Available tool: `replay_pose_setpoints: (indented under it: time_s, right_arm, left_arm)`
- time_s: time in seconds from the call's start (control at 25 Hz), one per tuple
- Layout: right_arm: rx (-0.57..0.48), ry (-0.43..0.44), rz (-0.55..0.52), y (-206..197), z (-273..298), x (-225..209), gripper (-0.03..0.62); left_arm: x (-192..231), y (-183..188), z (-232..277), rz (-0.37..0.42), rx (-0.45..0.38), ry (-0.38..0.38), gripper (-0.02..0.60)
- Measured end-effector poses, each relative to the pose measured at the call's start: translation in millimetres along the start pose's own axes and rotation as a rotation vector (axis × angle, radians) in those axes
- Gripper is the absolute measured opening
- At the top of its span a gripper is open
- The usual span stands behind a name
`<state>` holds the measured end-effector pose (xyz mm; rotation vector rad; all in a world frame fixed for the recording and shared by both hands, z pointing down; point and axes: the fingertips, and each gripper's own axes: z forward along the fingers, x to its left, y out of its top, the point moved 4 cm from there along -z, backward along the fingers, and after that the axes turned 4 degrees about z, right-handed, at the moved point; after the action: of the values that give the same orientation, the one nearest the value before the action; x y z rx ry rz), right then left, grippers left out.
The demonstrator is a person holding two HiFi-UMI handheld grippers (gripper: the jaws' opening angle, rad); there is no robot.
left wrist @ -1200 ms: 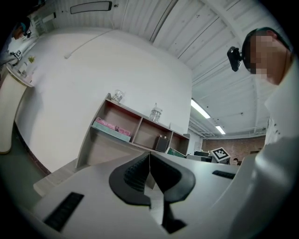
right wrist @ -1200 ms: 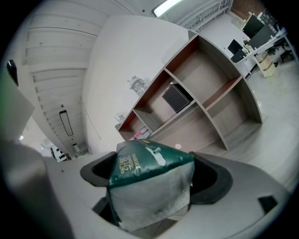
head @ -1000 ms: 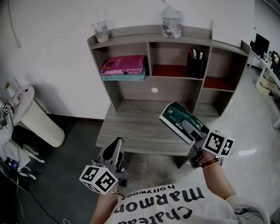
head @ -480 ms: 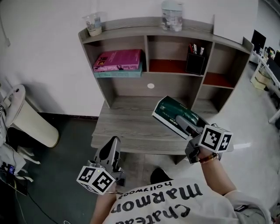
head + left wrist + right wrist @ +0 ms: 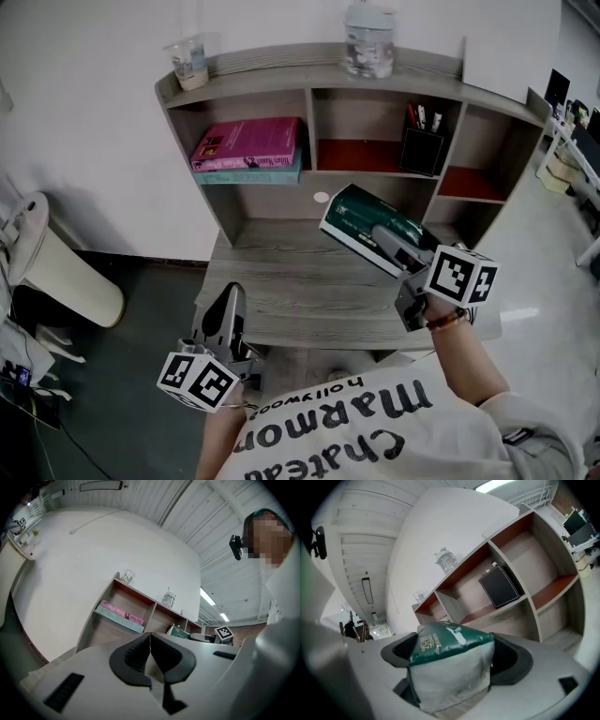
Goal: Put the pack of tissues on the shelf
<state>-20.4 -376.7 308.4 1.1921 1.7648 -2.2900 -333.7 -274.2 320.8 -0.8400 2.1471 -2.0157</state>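
The right gripper (image 5: 386, 242) is clamping the tissues (image 5: 356, 217) between its jaws, holding the pack tilted over the desk (image 5: 281, 281), near centre at 2 o'clock. The shelf (image 5: 281, 58) is standing at 12 o'clock. The left gripper (image 5: 228, 305) is hanging at 7 o'clock, jaws pressed together on nothing.

A pink book (image 5: 246, 144) lies on a teal book (image 5: 248, 173), well apart from a black pen holder (image 5: 419, 150).
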Motion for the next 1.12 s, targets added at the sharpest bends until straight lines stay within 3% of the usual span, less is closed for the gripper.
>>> replay_pose_setpoints:
  time_s: [0.36, 0.76, 1.12]
  right_arm:
    - [-0.057, -0.019, -0.228, 54, 50, -7, 0.486]
    - [0.019, -0.017, -0.348, 71, 111, -21, 0.488]
    - [0.062, -0.008, -0.449, 78, 134, -22, 0.489]
  left_arm:
    - [28, 3, 5, -0.008, -0.001, 0.087, 0.018]
    - [55, 5, -1, -0.014, -0.015, 0.179, 0.018]
    - [63, -4, 11, -0.028, 0.016, 0.197, 0.018]
